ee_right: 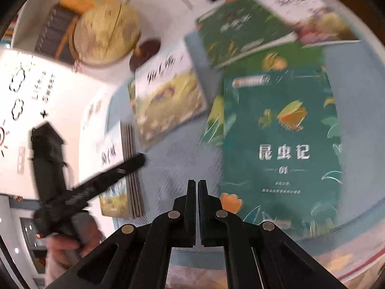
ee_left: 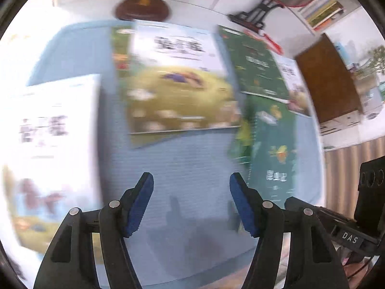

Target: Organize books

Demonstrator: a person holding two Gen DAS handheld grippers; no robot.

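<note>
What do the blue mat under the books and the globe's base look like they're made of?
Blue mat: looks like woven or ribbed fabric, matte; a fine grid texture shows and no glare.
Globe base: seems to be dark varnished wood, or plastic made to look like it; reddish-brown with a soft sheen. Blur leaves it open.

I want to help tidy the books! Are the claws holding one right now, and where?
No, nothing is held. The left claw is open over the blue mat, and the right claw is shut with nothing between its fingers.

Books [ee_right: 281,149] spread over a mat [ee_left: 187,180], globe [ee_right: 105,33] behind it, apparently a stack [ee_right: 130,168] at left.
</note>
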